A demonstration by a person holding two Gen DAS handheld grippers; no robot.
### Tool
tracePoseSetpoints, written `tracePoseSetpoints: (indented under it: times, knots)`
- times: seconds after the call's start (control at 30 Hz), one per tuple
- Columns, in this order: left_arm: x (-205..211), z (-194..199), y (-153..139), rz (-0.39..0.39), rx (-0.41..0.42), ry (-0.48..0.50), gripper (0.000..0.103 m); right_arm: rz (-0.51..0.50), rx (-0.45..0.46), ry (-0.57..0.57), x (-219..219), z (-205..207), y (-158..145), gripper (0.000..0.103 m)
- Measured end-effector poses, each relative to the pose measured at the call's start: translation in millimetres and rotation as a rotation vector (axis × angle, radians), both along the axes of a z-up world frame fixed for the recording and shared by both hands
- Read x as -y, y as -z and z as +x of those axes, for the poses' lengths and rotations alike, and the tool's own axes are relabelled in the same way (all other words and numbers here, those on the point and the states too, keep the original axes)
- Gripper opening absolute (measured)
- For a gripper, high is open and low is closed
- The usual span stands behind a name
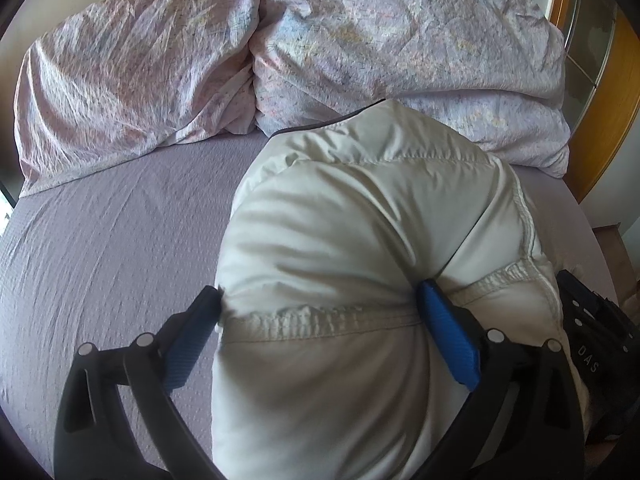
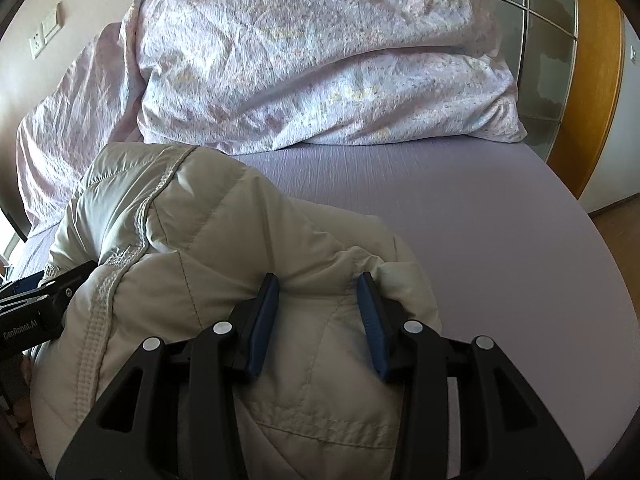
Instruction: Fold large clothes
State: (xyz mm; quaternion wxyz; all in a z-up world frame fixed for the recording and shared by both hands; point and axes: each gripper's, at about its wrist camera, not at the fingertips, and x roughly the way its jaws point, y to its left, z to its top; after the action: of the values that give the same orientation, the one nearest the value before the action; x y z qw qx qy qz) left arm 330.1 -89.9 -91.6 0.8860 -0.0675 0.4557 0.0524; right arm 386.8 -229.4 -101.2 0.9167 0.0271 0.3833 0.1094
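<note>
A puffy off-white quilted jacket (image 1: 360, 220) lies bundled on the lilac bed sheet (image 1: 120, 240). My left gripper (image 1: 320, 304) has its jaws spread wide, with a thick fold of the jacket bulging between the blue pads. My right gripper (image 2: 318, 292) is closed part way on another fold of the jacket (image 2: 224, 240), its pads pressing into the fabric on both sides. The right gripper's black body shows at the right edge of the left wrist view (image 1: 592, 320). The left gripper's body shows at the left edge of the right wrist view (image 2: 36, 300).
Two crumpled floral pillows (image 1: 132, 72) (image 1: 400, 40) lie at the head of the bed. A wooden-framed glass door (image 2: 560, 60) stands to the right. Wall sockets (image 2: 44, 36) are at the left. Bare sheet (image 2: 460, 220) lies right of the jacket.
</note>
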Motion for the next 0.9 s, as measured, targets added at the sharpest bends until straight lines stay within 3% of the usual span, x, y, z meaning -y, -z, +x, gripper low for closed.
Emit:
tracePoseSetpoints:
  times: [0.9]
  knots:
    - [-1.2,-2.3,2.6,0.005,0.044,-0.009,0.101,0.038,0.028,-0.007,2.8,-1.9,8.1,0.042]
